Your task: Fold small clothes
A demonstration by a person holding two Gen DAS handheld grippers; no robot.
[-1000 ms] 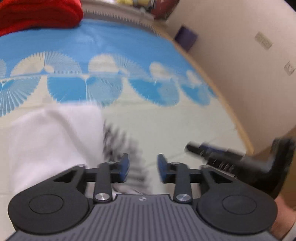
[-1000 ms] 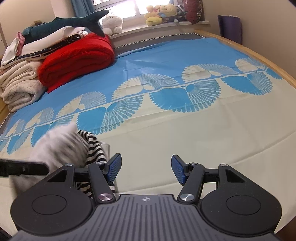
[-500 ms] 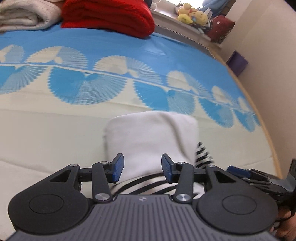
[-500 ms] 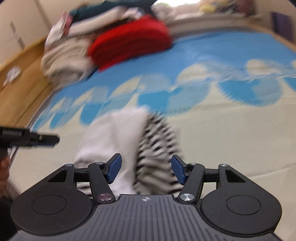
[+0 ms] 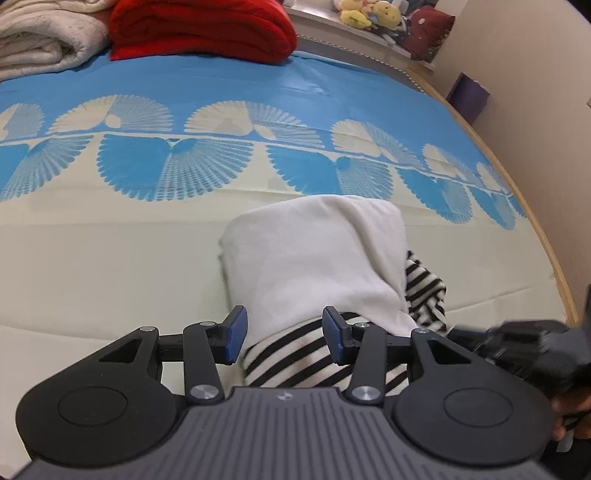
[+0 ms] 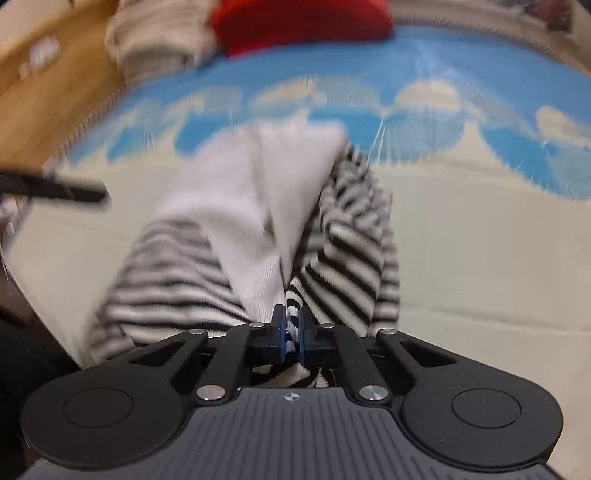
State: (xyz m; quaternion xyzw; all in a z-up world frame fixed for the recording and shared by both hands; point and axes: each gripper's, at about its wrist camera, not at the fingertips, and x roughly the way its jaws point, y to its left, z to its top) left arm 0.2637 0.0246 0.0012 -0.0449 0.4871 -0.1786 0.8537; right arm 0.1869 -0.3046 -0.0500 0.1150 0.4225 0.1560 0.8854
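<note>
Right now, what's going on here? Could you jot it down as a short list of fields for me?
surface: bed cover, cream with blue fan pattern
garment: small striped top, black-and-white sleeves, white body, lying bunched
right gripper: jaws have just closed, pinching striped fabric at the near edge
left gripper: jaws apart, striped hem between them, pads not pressing
background: red blanket, folded cream blankets, plush toys on the ledge
fold status: not yet neat
</note>
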